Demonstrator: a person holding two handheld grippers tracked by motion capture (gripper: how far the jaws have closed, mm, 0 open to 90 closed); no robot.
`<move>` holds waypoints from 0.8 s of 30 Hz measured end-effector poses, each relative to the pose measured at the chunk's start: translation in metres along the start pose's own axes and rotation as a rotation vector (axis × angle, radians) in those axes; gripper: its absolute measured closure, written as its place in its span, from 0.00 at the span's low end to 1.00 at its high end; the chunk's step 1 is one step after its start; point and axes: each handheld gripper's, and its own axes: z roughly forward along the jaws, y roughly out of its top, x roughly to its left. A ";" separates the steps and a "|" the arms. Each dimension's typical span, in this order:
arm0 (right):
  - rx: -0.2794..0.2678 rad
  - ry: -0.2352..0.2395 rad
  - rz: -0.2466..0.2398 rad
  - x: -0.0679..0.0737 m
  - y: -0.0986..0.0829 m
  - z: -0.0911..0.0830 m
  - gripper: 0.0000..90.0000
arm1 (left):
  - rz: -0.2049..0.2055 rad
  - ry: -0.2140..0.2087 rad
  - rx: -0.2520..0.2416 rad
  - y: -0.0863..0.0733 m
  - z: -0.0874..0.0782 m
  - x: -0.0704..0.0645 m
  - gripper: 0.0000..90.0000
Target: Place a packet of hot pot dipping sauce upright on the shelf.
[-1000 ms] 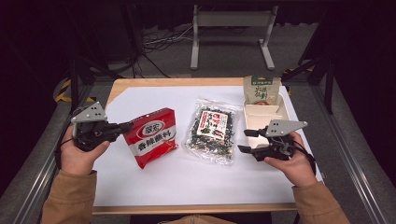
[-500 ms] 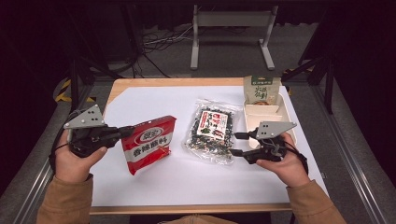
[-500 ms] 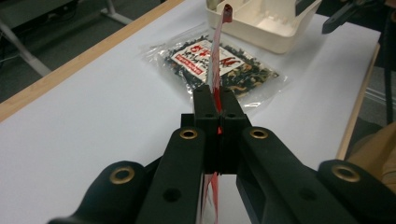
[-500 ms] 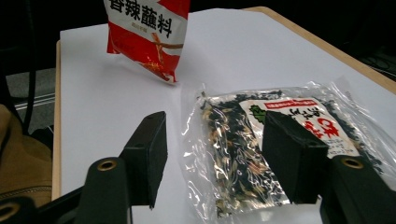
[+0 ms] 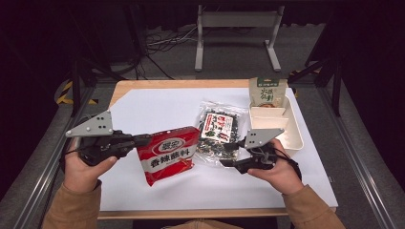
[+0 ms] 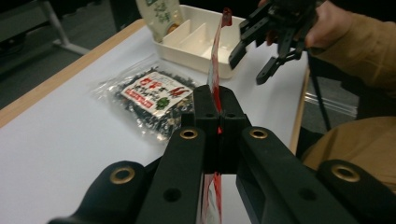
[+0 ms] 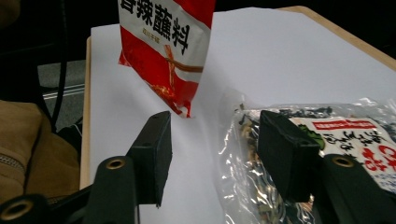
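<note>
In left gripper view, fingers [image 6: 215,108] pinch red packet [image 6: 215,70] edge-on; high view: right gripper [image 5: 230,155] fingers apart, empty.

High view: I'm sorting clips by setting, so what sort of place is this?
Probably a lab or data-recording station, not a home: a table covered in white, metal frame rails beside it, loose cables on a dark floor.

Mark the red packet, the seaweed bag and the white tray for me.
red packet [image 5: 167,155], high view, on its printed front.
seaweed bag [image 5: 217,131], high view, on its label.
white tray [image 5: 297,138], high view, on its right rim.
</note>
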 end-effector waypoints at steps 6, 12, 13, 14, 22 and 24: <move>0.004 0.021 -0.009 0.006 0.003 0.012 0.51 | 0.036 -0.049 0.000 0.009 0.016 -0.011 1.00; -0.009 0.039 -0.018 0.009 0.006 0.019 0.50 | 0.069 -0.078 0.002 0.014 0.028 -0.022 1.00; -0.012 0.043 -0.020 0.010 0.007 0.020 0.51 | 0.076 -0.083 0.003 0.015 0.030 -0.023 1.00; -0.016 0.048 -0.024 0.010 0.008 0.022 0.51 | 0.079 -0.088 0.003 0.016 0.032 -0.025 1.00; -0.016 0.127 -0.052 0.011 0.010 0.029 0.70 | 0.083 -0.104 0.003 0.015 0.042 -0.027 1.00; -0.014 0.153 -0.071 0.011 0.010 0.030 0.79 | 0.081 -0.105 0.008 0.014 0.044 -0.026 1.00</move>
